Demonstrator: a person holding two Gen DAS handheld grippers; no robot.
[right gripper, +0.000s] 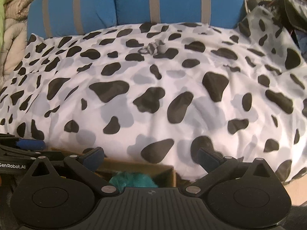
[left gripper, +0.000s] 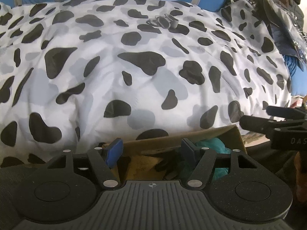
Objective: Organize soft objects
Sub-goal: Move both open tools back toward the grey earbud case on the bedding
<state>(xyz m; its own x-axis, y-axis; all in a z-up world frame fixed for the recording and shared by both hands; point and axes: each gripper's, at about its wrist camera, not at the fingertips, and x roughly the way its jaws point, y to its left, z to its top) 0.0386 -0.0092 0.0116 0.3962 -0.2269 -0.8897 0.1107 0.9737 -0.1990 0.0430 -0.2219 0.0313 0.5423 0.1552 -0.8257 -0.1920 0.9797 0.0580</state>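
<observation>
Two handheld grippers hover over a cardboard box at the edge of a spotted bed.

The left gripper and right gripper both have their fingers spread wide, holding nothing. A teal soft toy lies inside the cardboard box beneath them. A small grey item sits far up the black-and-white blanket, near blue striped pillows.

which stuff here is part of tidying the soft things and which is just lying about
Part of the job:
- cardboard box
- teal fluffy thing inside the box
- small grey items far back on the spotted cover, possibly socks
- left gripper and right gripper, both open

Just lying about:
- spotted cover
- blue striped cushion
- dark plastic bags
</observation>
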